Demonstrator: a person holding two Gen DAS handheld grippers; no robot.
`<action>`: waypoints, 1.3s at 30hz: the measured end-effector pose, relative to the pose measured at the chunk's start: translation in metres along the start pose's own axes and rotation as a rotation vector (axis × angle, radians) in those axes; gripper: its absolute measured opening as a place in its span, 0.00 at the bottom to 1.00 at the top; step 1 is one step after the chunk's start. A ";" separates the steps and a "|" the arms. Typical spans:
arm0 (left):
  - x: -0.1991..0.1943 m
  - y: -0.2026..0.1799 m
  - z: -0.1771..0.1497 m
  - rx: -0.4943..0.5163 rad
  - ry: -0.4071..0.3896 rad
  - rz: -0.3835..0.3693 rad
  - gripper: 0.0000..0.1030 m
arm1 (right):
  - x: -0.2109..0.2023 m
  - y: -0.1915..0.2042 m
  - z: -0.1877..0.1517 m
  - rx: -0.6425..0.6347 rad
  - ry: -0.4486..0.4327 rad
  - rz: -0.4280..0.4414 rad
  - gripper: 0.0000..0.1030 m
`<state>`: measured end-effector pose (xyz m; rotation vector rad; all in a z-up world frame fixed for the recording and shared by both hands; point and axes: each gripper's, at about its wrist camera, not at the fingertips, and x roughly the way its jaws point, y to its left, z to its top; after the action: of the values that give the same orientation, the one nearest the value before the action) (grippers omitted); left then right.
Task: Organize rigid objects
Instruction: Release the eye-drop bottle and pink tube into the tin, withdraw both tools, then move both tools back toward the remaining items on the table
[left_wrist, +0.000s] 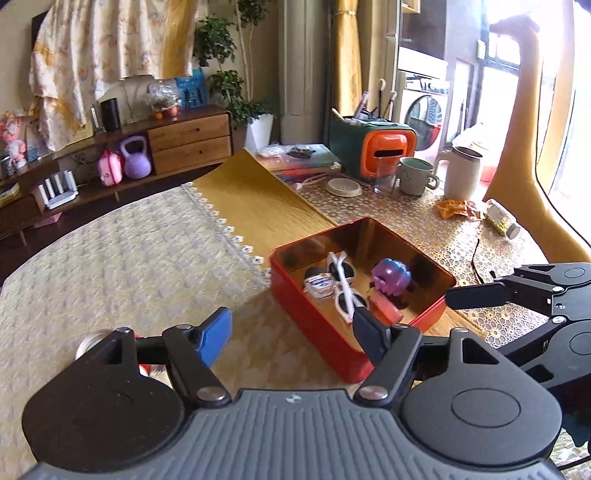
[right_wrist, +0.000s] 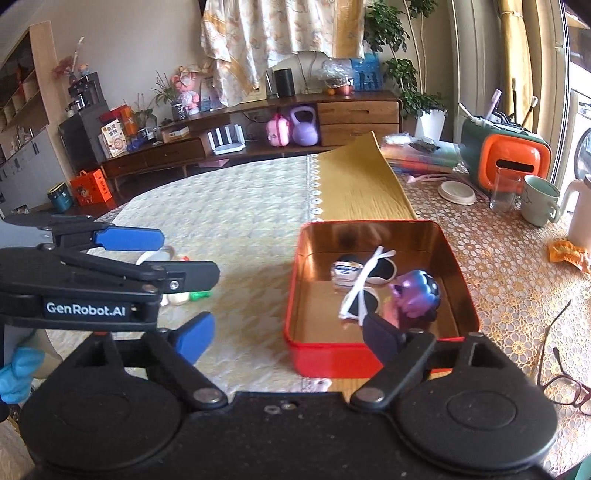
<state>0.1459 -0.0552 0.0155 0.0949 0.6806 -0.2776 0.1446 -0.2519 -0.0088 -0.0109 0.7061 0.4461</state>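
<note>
- The red tin box (right_wrist: 380, 354) stands open on the table (right_wrist: 243, 221), partly on a yellow mat (right_wrist: 354, 192) and partly on the cream quilted cloth.
- Inside the box lie white-framed sunglasses (right_wrist: 364, 291), a small white-and-blue roll (right_wrist: 345, 271), a purple toy (right_wrist: 419, 293) and a pink piece (left_wrist: 386, 306) that is too small to name.
- The sunglasses lie across the middle of the box; the purple toy sits to their right, the roll to their left toward the far wall.
- The left gripper (left_wrist: 291, 332) hovers in front of the box's near corner with its jaws standing apart and nothing between them; one fingertip (left_wrist: 212, 338) is blue, the other dark.
- The right gripper (right_wrist: 291, 336) is above the near wall of the box, jaws spread wide and empty.
- In the right wrist view the left gripper appears at the left edge, above a few small objects (right_wrist: 184, 295) on the cloth, white and green, that are partly hidden.
- A blue glove (right_wrist: 18, 373) shows beneath that gripper.
- On the lace-patterned cover to the right lie dark-framed glasses (right_wrist: 565, 384).
- Farther back stand a pale green mug (right_wrist: 537, 201), a clear glass (right_wrist: 504, 188), a white jug (left_wrist: 461, 173) and an orange-and-green box (right_wrist: 509, 162).
</note>
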 end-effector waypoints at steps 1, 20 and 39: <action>-0.003 0.004 -0.002 -0.007 0.000 0.002 0.70 | -0.001 0.002 0.000 -0.001 -0.002 0.005 0.88; -0.051 0.092 -0.061 -0.144 -0.011 0.152 0.80 | 0.006 0.056 -0.005 -0.073 -0.036 0.099 1.00; -0.058 0.145 -0.112 -0.275 -0.025 0.233 0.80 | 0.049 0.099 -0.002 -0.166 0.037 0.129 1.00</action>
<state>0.0755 0.1163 -0.0351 -0.0919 0.6703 0.0392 0.1369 -0.1433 -0.0280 -0.1302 0.7074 0.6289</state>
